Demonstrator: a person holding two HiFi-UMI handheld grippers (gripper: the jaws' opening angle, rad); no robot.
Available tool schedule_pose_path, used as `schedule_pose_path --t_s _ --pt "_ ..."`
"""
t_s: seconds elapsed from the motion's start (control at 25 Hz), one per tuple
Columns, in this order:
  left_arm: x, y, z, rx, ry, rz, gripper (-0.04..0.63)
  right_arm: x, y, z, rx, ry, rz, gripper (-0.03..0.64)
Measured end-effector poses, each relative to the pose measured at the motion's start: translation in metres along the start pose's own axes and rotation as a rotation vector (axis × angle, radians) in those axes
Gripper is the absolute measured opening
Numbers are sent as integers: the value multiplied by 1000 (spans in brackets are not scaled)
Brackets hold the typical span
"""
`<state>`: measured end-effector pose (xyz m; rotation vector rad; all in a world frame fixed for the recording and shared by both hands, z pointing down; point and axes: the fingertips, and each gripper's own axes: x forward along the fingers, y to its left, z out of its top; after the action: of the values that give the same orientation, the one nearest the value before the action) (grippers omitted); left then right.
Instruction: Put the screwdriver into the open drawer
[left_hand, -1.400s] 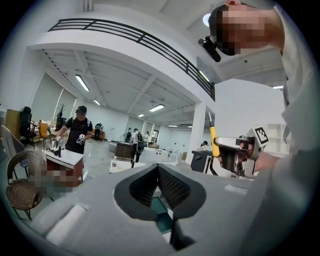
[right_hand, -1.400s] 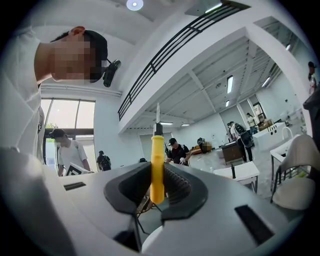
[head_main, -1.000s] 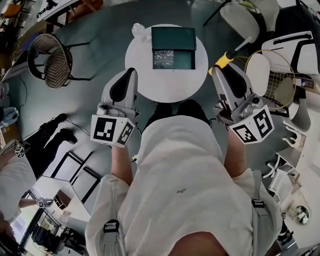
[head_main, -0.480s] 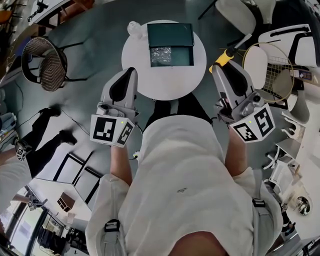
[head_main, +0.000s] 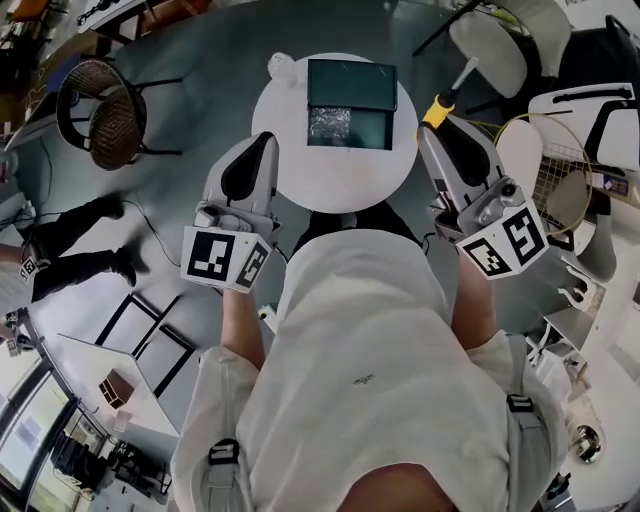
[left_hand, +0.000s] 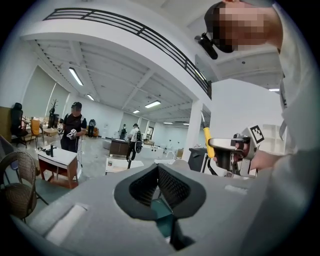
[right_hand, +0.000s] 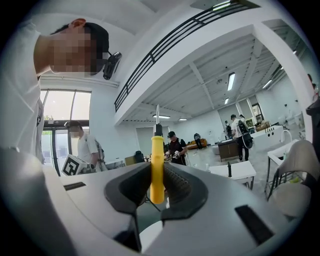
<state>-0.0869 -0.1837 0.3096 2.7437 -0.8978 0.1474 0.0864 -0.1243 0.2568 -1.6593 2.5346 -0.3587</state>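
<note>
Your yellow-handled screwdriver (right_hand: 157, 150) should feel light and stiff, with a smooth plastic grip that could pivot or slip, so mid-handle is the place to hold it. Your right gripper (right_hand: 157, 172) is clamped there now, the black collar and thin metal shaft pointing out past the jaw tips. It hangs in the air just off the right edge of the round white table (head_main: 300, 175), short of the dark green open drawer (head_main: 370, 125) on top, while your left gripper (left_hand: 158, 170) is pinched together on nothing
</note>
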Motion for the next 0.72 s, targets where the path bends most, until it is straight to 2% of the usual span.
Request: schedule_pose_path --t_s 0.44,0.72 --pt "9 -7 2 -22 -5 126 12 30 -23 -23 -55 120 142 81" --pt "12 -5 -5 -42 8 200 12 48 -37 -60 -45 197 227 80"
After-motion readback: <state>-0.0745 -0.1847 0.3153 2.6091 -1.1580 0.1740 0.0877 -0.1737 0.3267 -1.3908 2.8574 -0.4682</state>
